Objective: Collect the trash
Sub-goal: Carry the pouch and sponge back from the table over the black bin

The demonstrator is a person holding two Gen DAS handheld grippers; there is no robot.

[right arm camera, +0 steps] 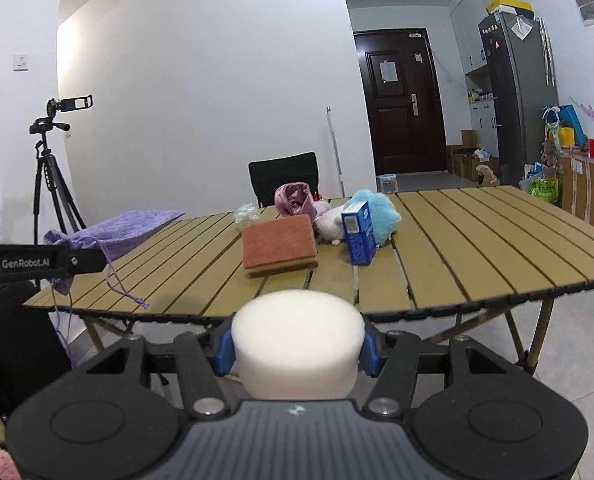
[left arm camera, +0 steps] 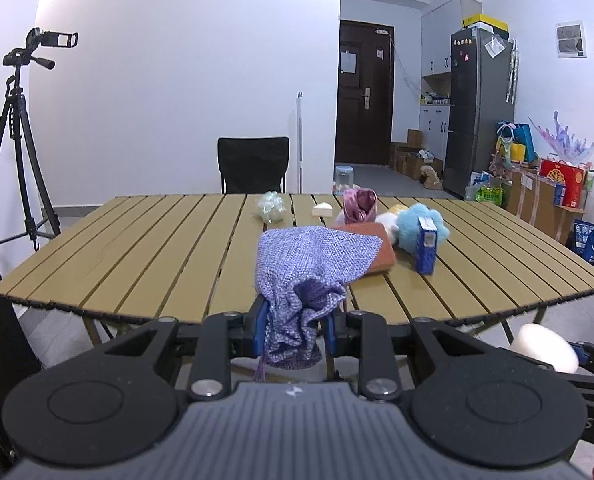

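The left gripper (left arm camera: 293, 320) is pinching the gathered neck of a purple woven drawstring pouch (left arm camera: 309, 260), its jaws drawn tight on the bunched cloth. The pouch is hanging forward over the near edge of the slatted tan tabletop (left arm camera: 157, 248), neck toward the gripper and closed bottom pointing away toward the far edge, so its long axis is running front to back across the slats. It is looking soft, limp and light; the cloth is folding wherever it is unsupported, so the cinched neck seems the sound place to hold it, and its cords (right arm camera: 125, 288) are dangling loose.

The right gripper (right arm camera: 297, 350) is clasping a white foam cylinder (right arm camera: 297, 340) between its blue pads (right arm camera: 224, 350), jaws partway apart, just off the near edge of the tabletop. The cylinder is standing with its flat face up and its short axis upright. It appears very light and springy, likely yielding under a hard squeeze, so the curved sides are the natural hold.
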